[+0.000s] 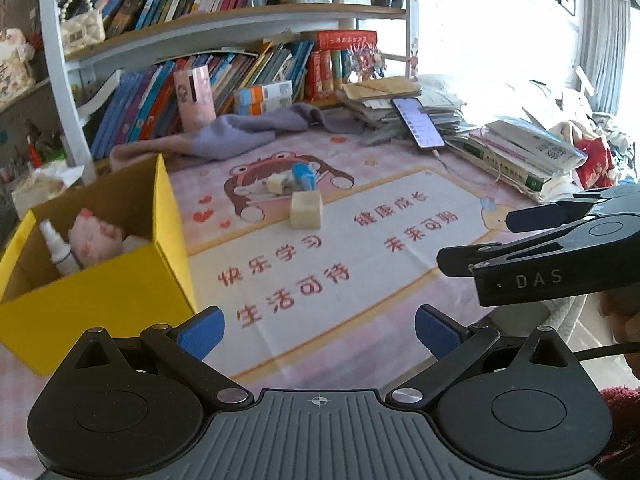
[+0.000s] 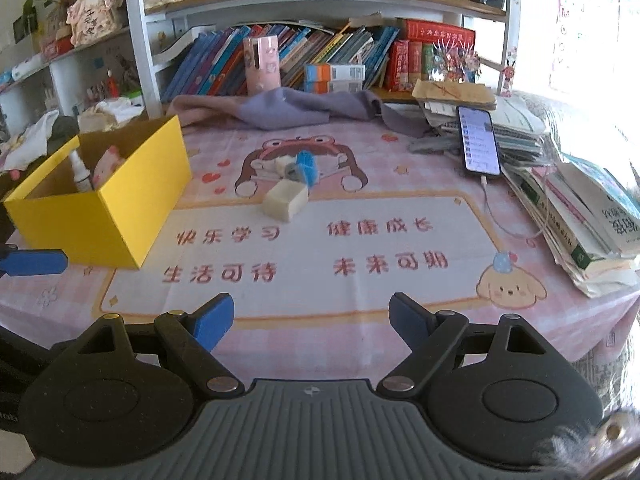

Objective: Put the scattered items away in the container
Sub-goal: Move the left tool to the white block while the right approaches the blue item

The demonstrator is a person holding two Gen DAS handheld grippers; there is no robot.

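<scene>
A yellow cardboard box (image 1: 120, 280) stands at the table's left; it also shows in the right wrist view (image 2: 120, 200). It holds a white spray bottle (image 1: 58, 246) and a pink pig toy (image 1: 96, 240). A cream block (image 1: 306, 209) (image 2: 285, 200), a blue item (image 1: 303, 176) (image 2: 307, 167) and a small white piece (image 1: 278, 182) lie mid-table on the cartoon mat. My left gripper (image 1: 318, 330) is open and empty, near the box's front right corner. My right gripper (image 2: 311, 320) is open and empty above the mat's front edge.
A purple cloth (image 2: 288, 110) lies at the back under a bookshelf (image 2: 320, 0). A phone (image 2: 478, 140) leans on a pile of books (image 2: 580, 208) at the right, with a cable. The pink table mat (image 2: 320, 248) covers the table.
</scene>
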